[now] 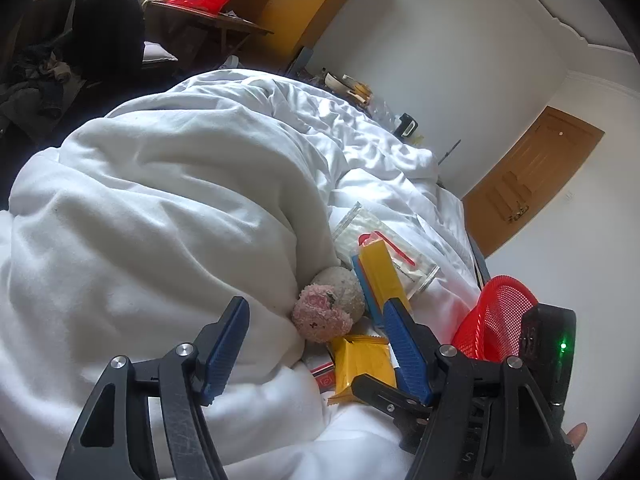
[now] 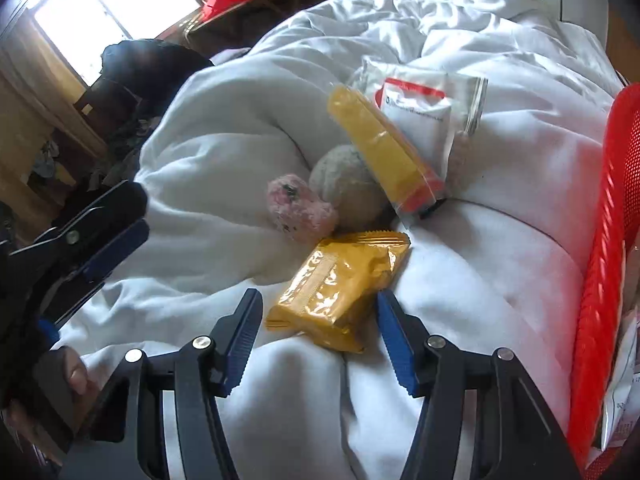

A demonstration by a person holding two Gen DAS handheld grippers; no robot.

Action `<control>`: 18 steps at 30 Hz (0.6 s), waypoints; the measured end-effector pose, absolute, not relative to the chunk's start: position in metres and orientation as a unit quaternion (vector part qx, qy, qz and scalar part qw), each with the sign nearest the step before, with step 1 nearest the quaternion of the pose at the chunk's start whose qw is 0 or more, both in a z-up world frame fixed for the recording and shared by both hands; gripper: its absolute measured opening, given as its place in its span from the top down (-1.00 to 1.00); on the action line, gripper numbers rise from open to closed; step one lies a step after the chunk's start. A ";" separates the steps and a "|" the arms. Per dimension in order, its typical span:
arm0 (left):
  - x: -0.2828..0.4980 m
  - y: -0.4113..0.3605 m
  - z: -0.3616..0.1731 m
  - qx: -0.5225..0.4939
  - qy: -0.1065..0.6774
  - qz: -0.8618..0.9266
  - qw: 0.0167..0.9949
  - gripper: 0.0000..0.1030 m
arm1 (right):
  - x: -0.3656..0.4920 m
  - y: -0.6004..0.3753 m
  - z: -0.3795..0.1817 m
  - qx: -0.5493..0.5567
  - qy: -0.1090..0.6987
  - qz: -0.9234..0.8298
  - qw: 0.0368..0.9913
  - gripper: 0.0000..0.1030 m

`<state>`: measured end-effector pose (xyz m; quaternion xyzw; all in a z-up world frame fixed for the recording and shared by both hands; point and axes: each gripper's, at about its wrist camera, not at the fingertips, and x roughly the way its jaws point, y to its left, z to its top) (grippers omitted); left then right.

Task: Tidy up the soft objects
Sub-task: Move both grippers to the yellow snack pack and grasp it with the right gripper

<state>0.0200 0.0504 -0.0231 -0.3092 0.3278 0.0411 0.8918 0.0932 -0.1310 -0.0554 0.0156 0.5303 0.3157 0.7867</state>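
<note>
The right tool hangs wide open and empty just short of the yellow snack packet on the bed, whose long axis runs slantwise ahead between the jaws, while the left tool, also open and empty, sits farther off.

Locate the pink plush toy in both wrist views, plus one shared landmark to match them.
Left wrist: pink plush toy sits low centre, against the white duvet fold, just left of the yellow snack packet.
Right wrist: pink plush toy sits centre, slightly left, above the yellow snack packet.
Shared landmark: red mesh basket, right edge in both.
</note>
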 end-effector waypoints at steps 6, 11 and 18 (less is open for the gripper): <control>0.018 0.055 -0.025 -0.315 0.328 0.044 0.889 -0.41 | 0.103 -0.110 -0.065 -0.020 0.540 0.285 0.792 -0.28; 0.022 0.055 -0.027 -0.313 0.338 0.044 0.886 -0.41 | 0.106 -0.102 -0.078 -0.044 0.540 0.265 0.797 -0.10; 0.036 0.047 -0.036 -0.299 0.370 0.035 0.879 -0.41 | 0.103 -0.123 -0.072 -0.011 0.523 0.269 0.809 0.07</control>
